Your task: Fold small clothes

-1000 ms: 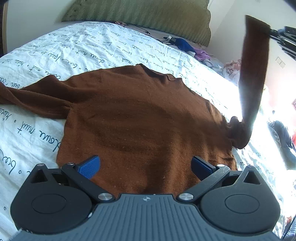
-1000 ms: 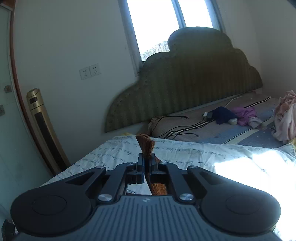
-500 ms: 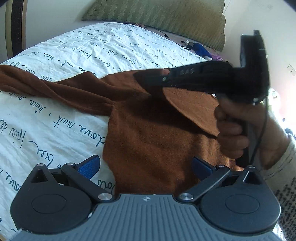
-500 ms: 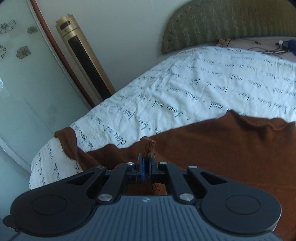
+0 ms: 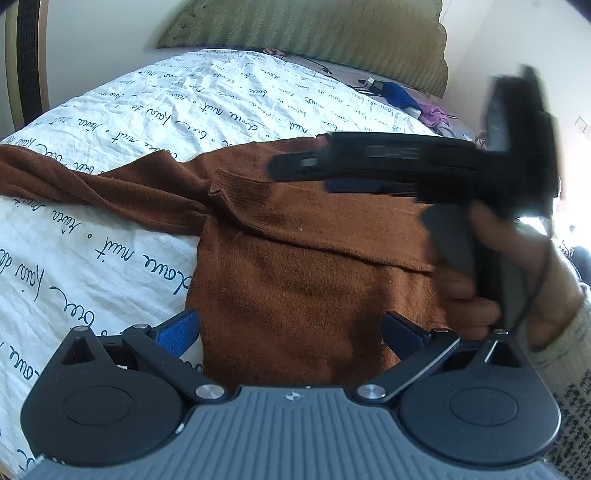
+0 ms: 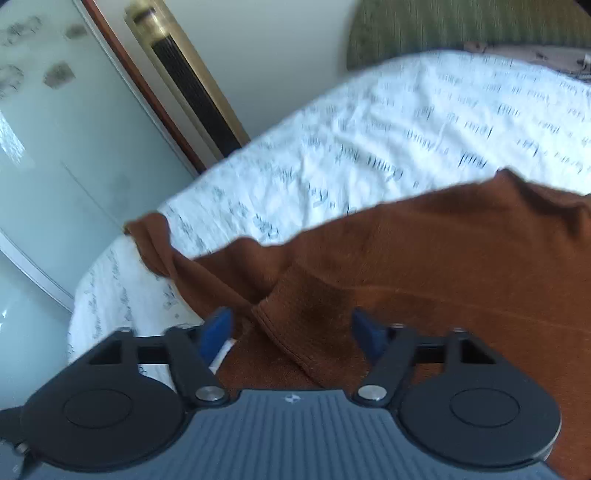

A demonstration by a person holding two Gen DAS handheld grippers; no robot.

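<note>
A brown sweater (image 5: pixel 295 266) lies flat on the white bedsheet (image 5: pixel 110 236). One sleeve is folded across its chest, the ribbed cuff (image 5: pixel 240 192) near the left shoulder. The other sleeve (image 5: pixel 74 177) stretches out to the left. My left gripper (image 5: pixel 291 332) is open above the sweater's hem. My right gripper (image 6: pixel 291 332) is open, its blue pads (image 6: pixel 216 334) either side of the released cuff (image 6: pixel 306 314). It also shows in the left wrist view (image 5: pixel 388 166), hovering over the sweater.
A green padded headboard (image 5: pixel 314 33) stands at the back. Blue and purple clothes (image 5: pixel 413 101) and cables lie at the bed's far right. A gold tower fan (image 6: pixel 184 77) and a glass door (image 6: pixel 48 140) stand beside the bed.
My right gripper carried the raised sleeve leftward across the sweater, laid it down and opened, letting the cuff go. My left gripper shifted slightly left and stayed open.
</note>
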